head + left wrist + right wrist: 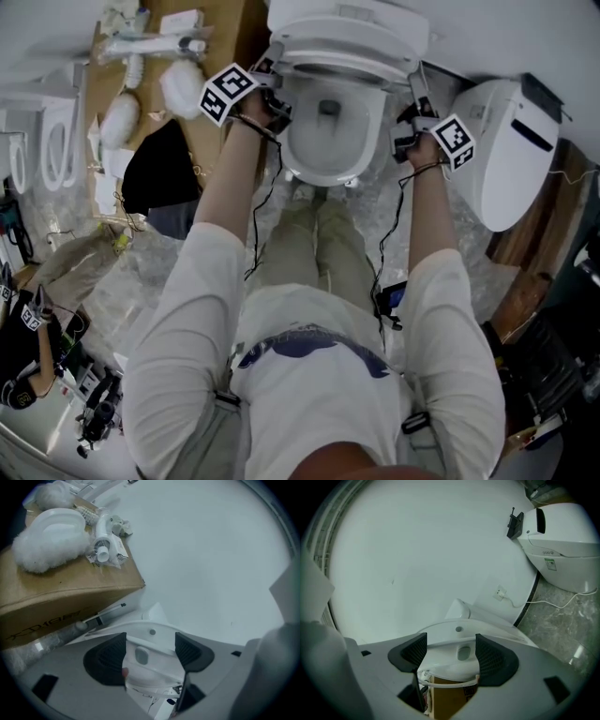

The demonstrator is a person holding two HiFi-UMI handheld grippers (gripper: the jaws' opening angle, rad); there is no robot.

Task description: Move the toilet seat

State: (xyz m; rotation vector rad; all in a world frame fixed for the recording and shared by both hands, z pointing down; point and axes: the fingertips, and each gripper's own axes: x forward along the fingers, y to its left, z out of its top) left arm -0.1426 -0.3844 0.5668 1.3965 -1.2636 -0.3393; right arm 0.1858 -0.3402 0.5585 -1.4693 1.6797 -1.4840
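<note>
Your left tongs are clamped on the toilet seat. White plastic fills the whole gap from one ribbed pad to the other, and an oval rubber bumper on the seat's underside sits right between them. Your right tongs have the same hold on the opposite side, with the seat spanning pad to pad and its own bumper showing in the gap.

From the head view, the seat runs between the two tongs and lies just beyond them, lifted off the bowl, whose open rim and water lie below and between your hands. The seat looks tilted up rather than flat, so I judge the grasp and the lift off the rim as done. What remains is to carry it through the rest of its swing and release it where it is meant to rest. These views don't show which way that is.

Beyond the left tongs, on their outer side, is a cardboard box with white fittings on top. Out past the right tongs, a second toilet lies on the stone floor.
</note>
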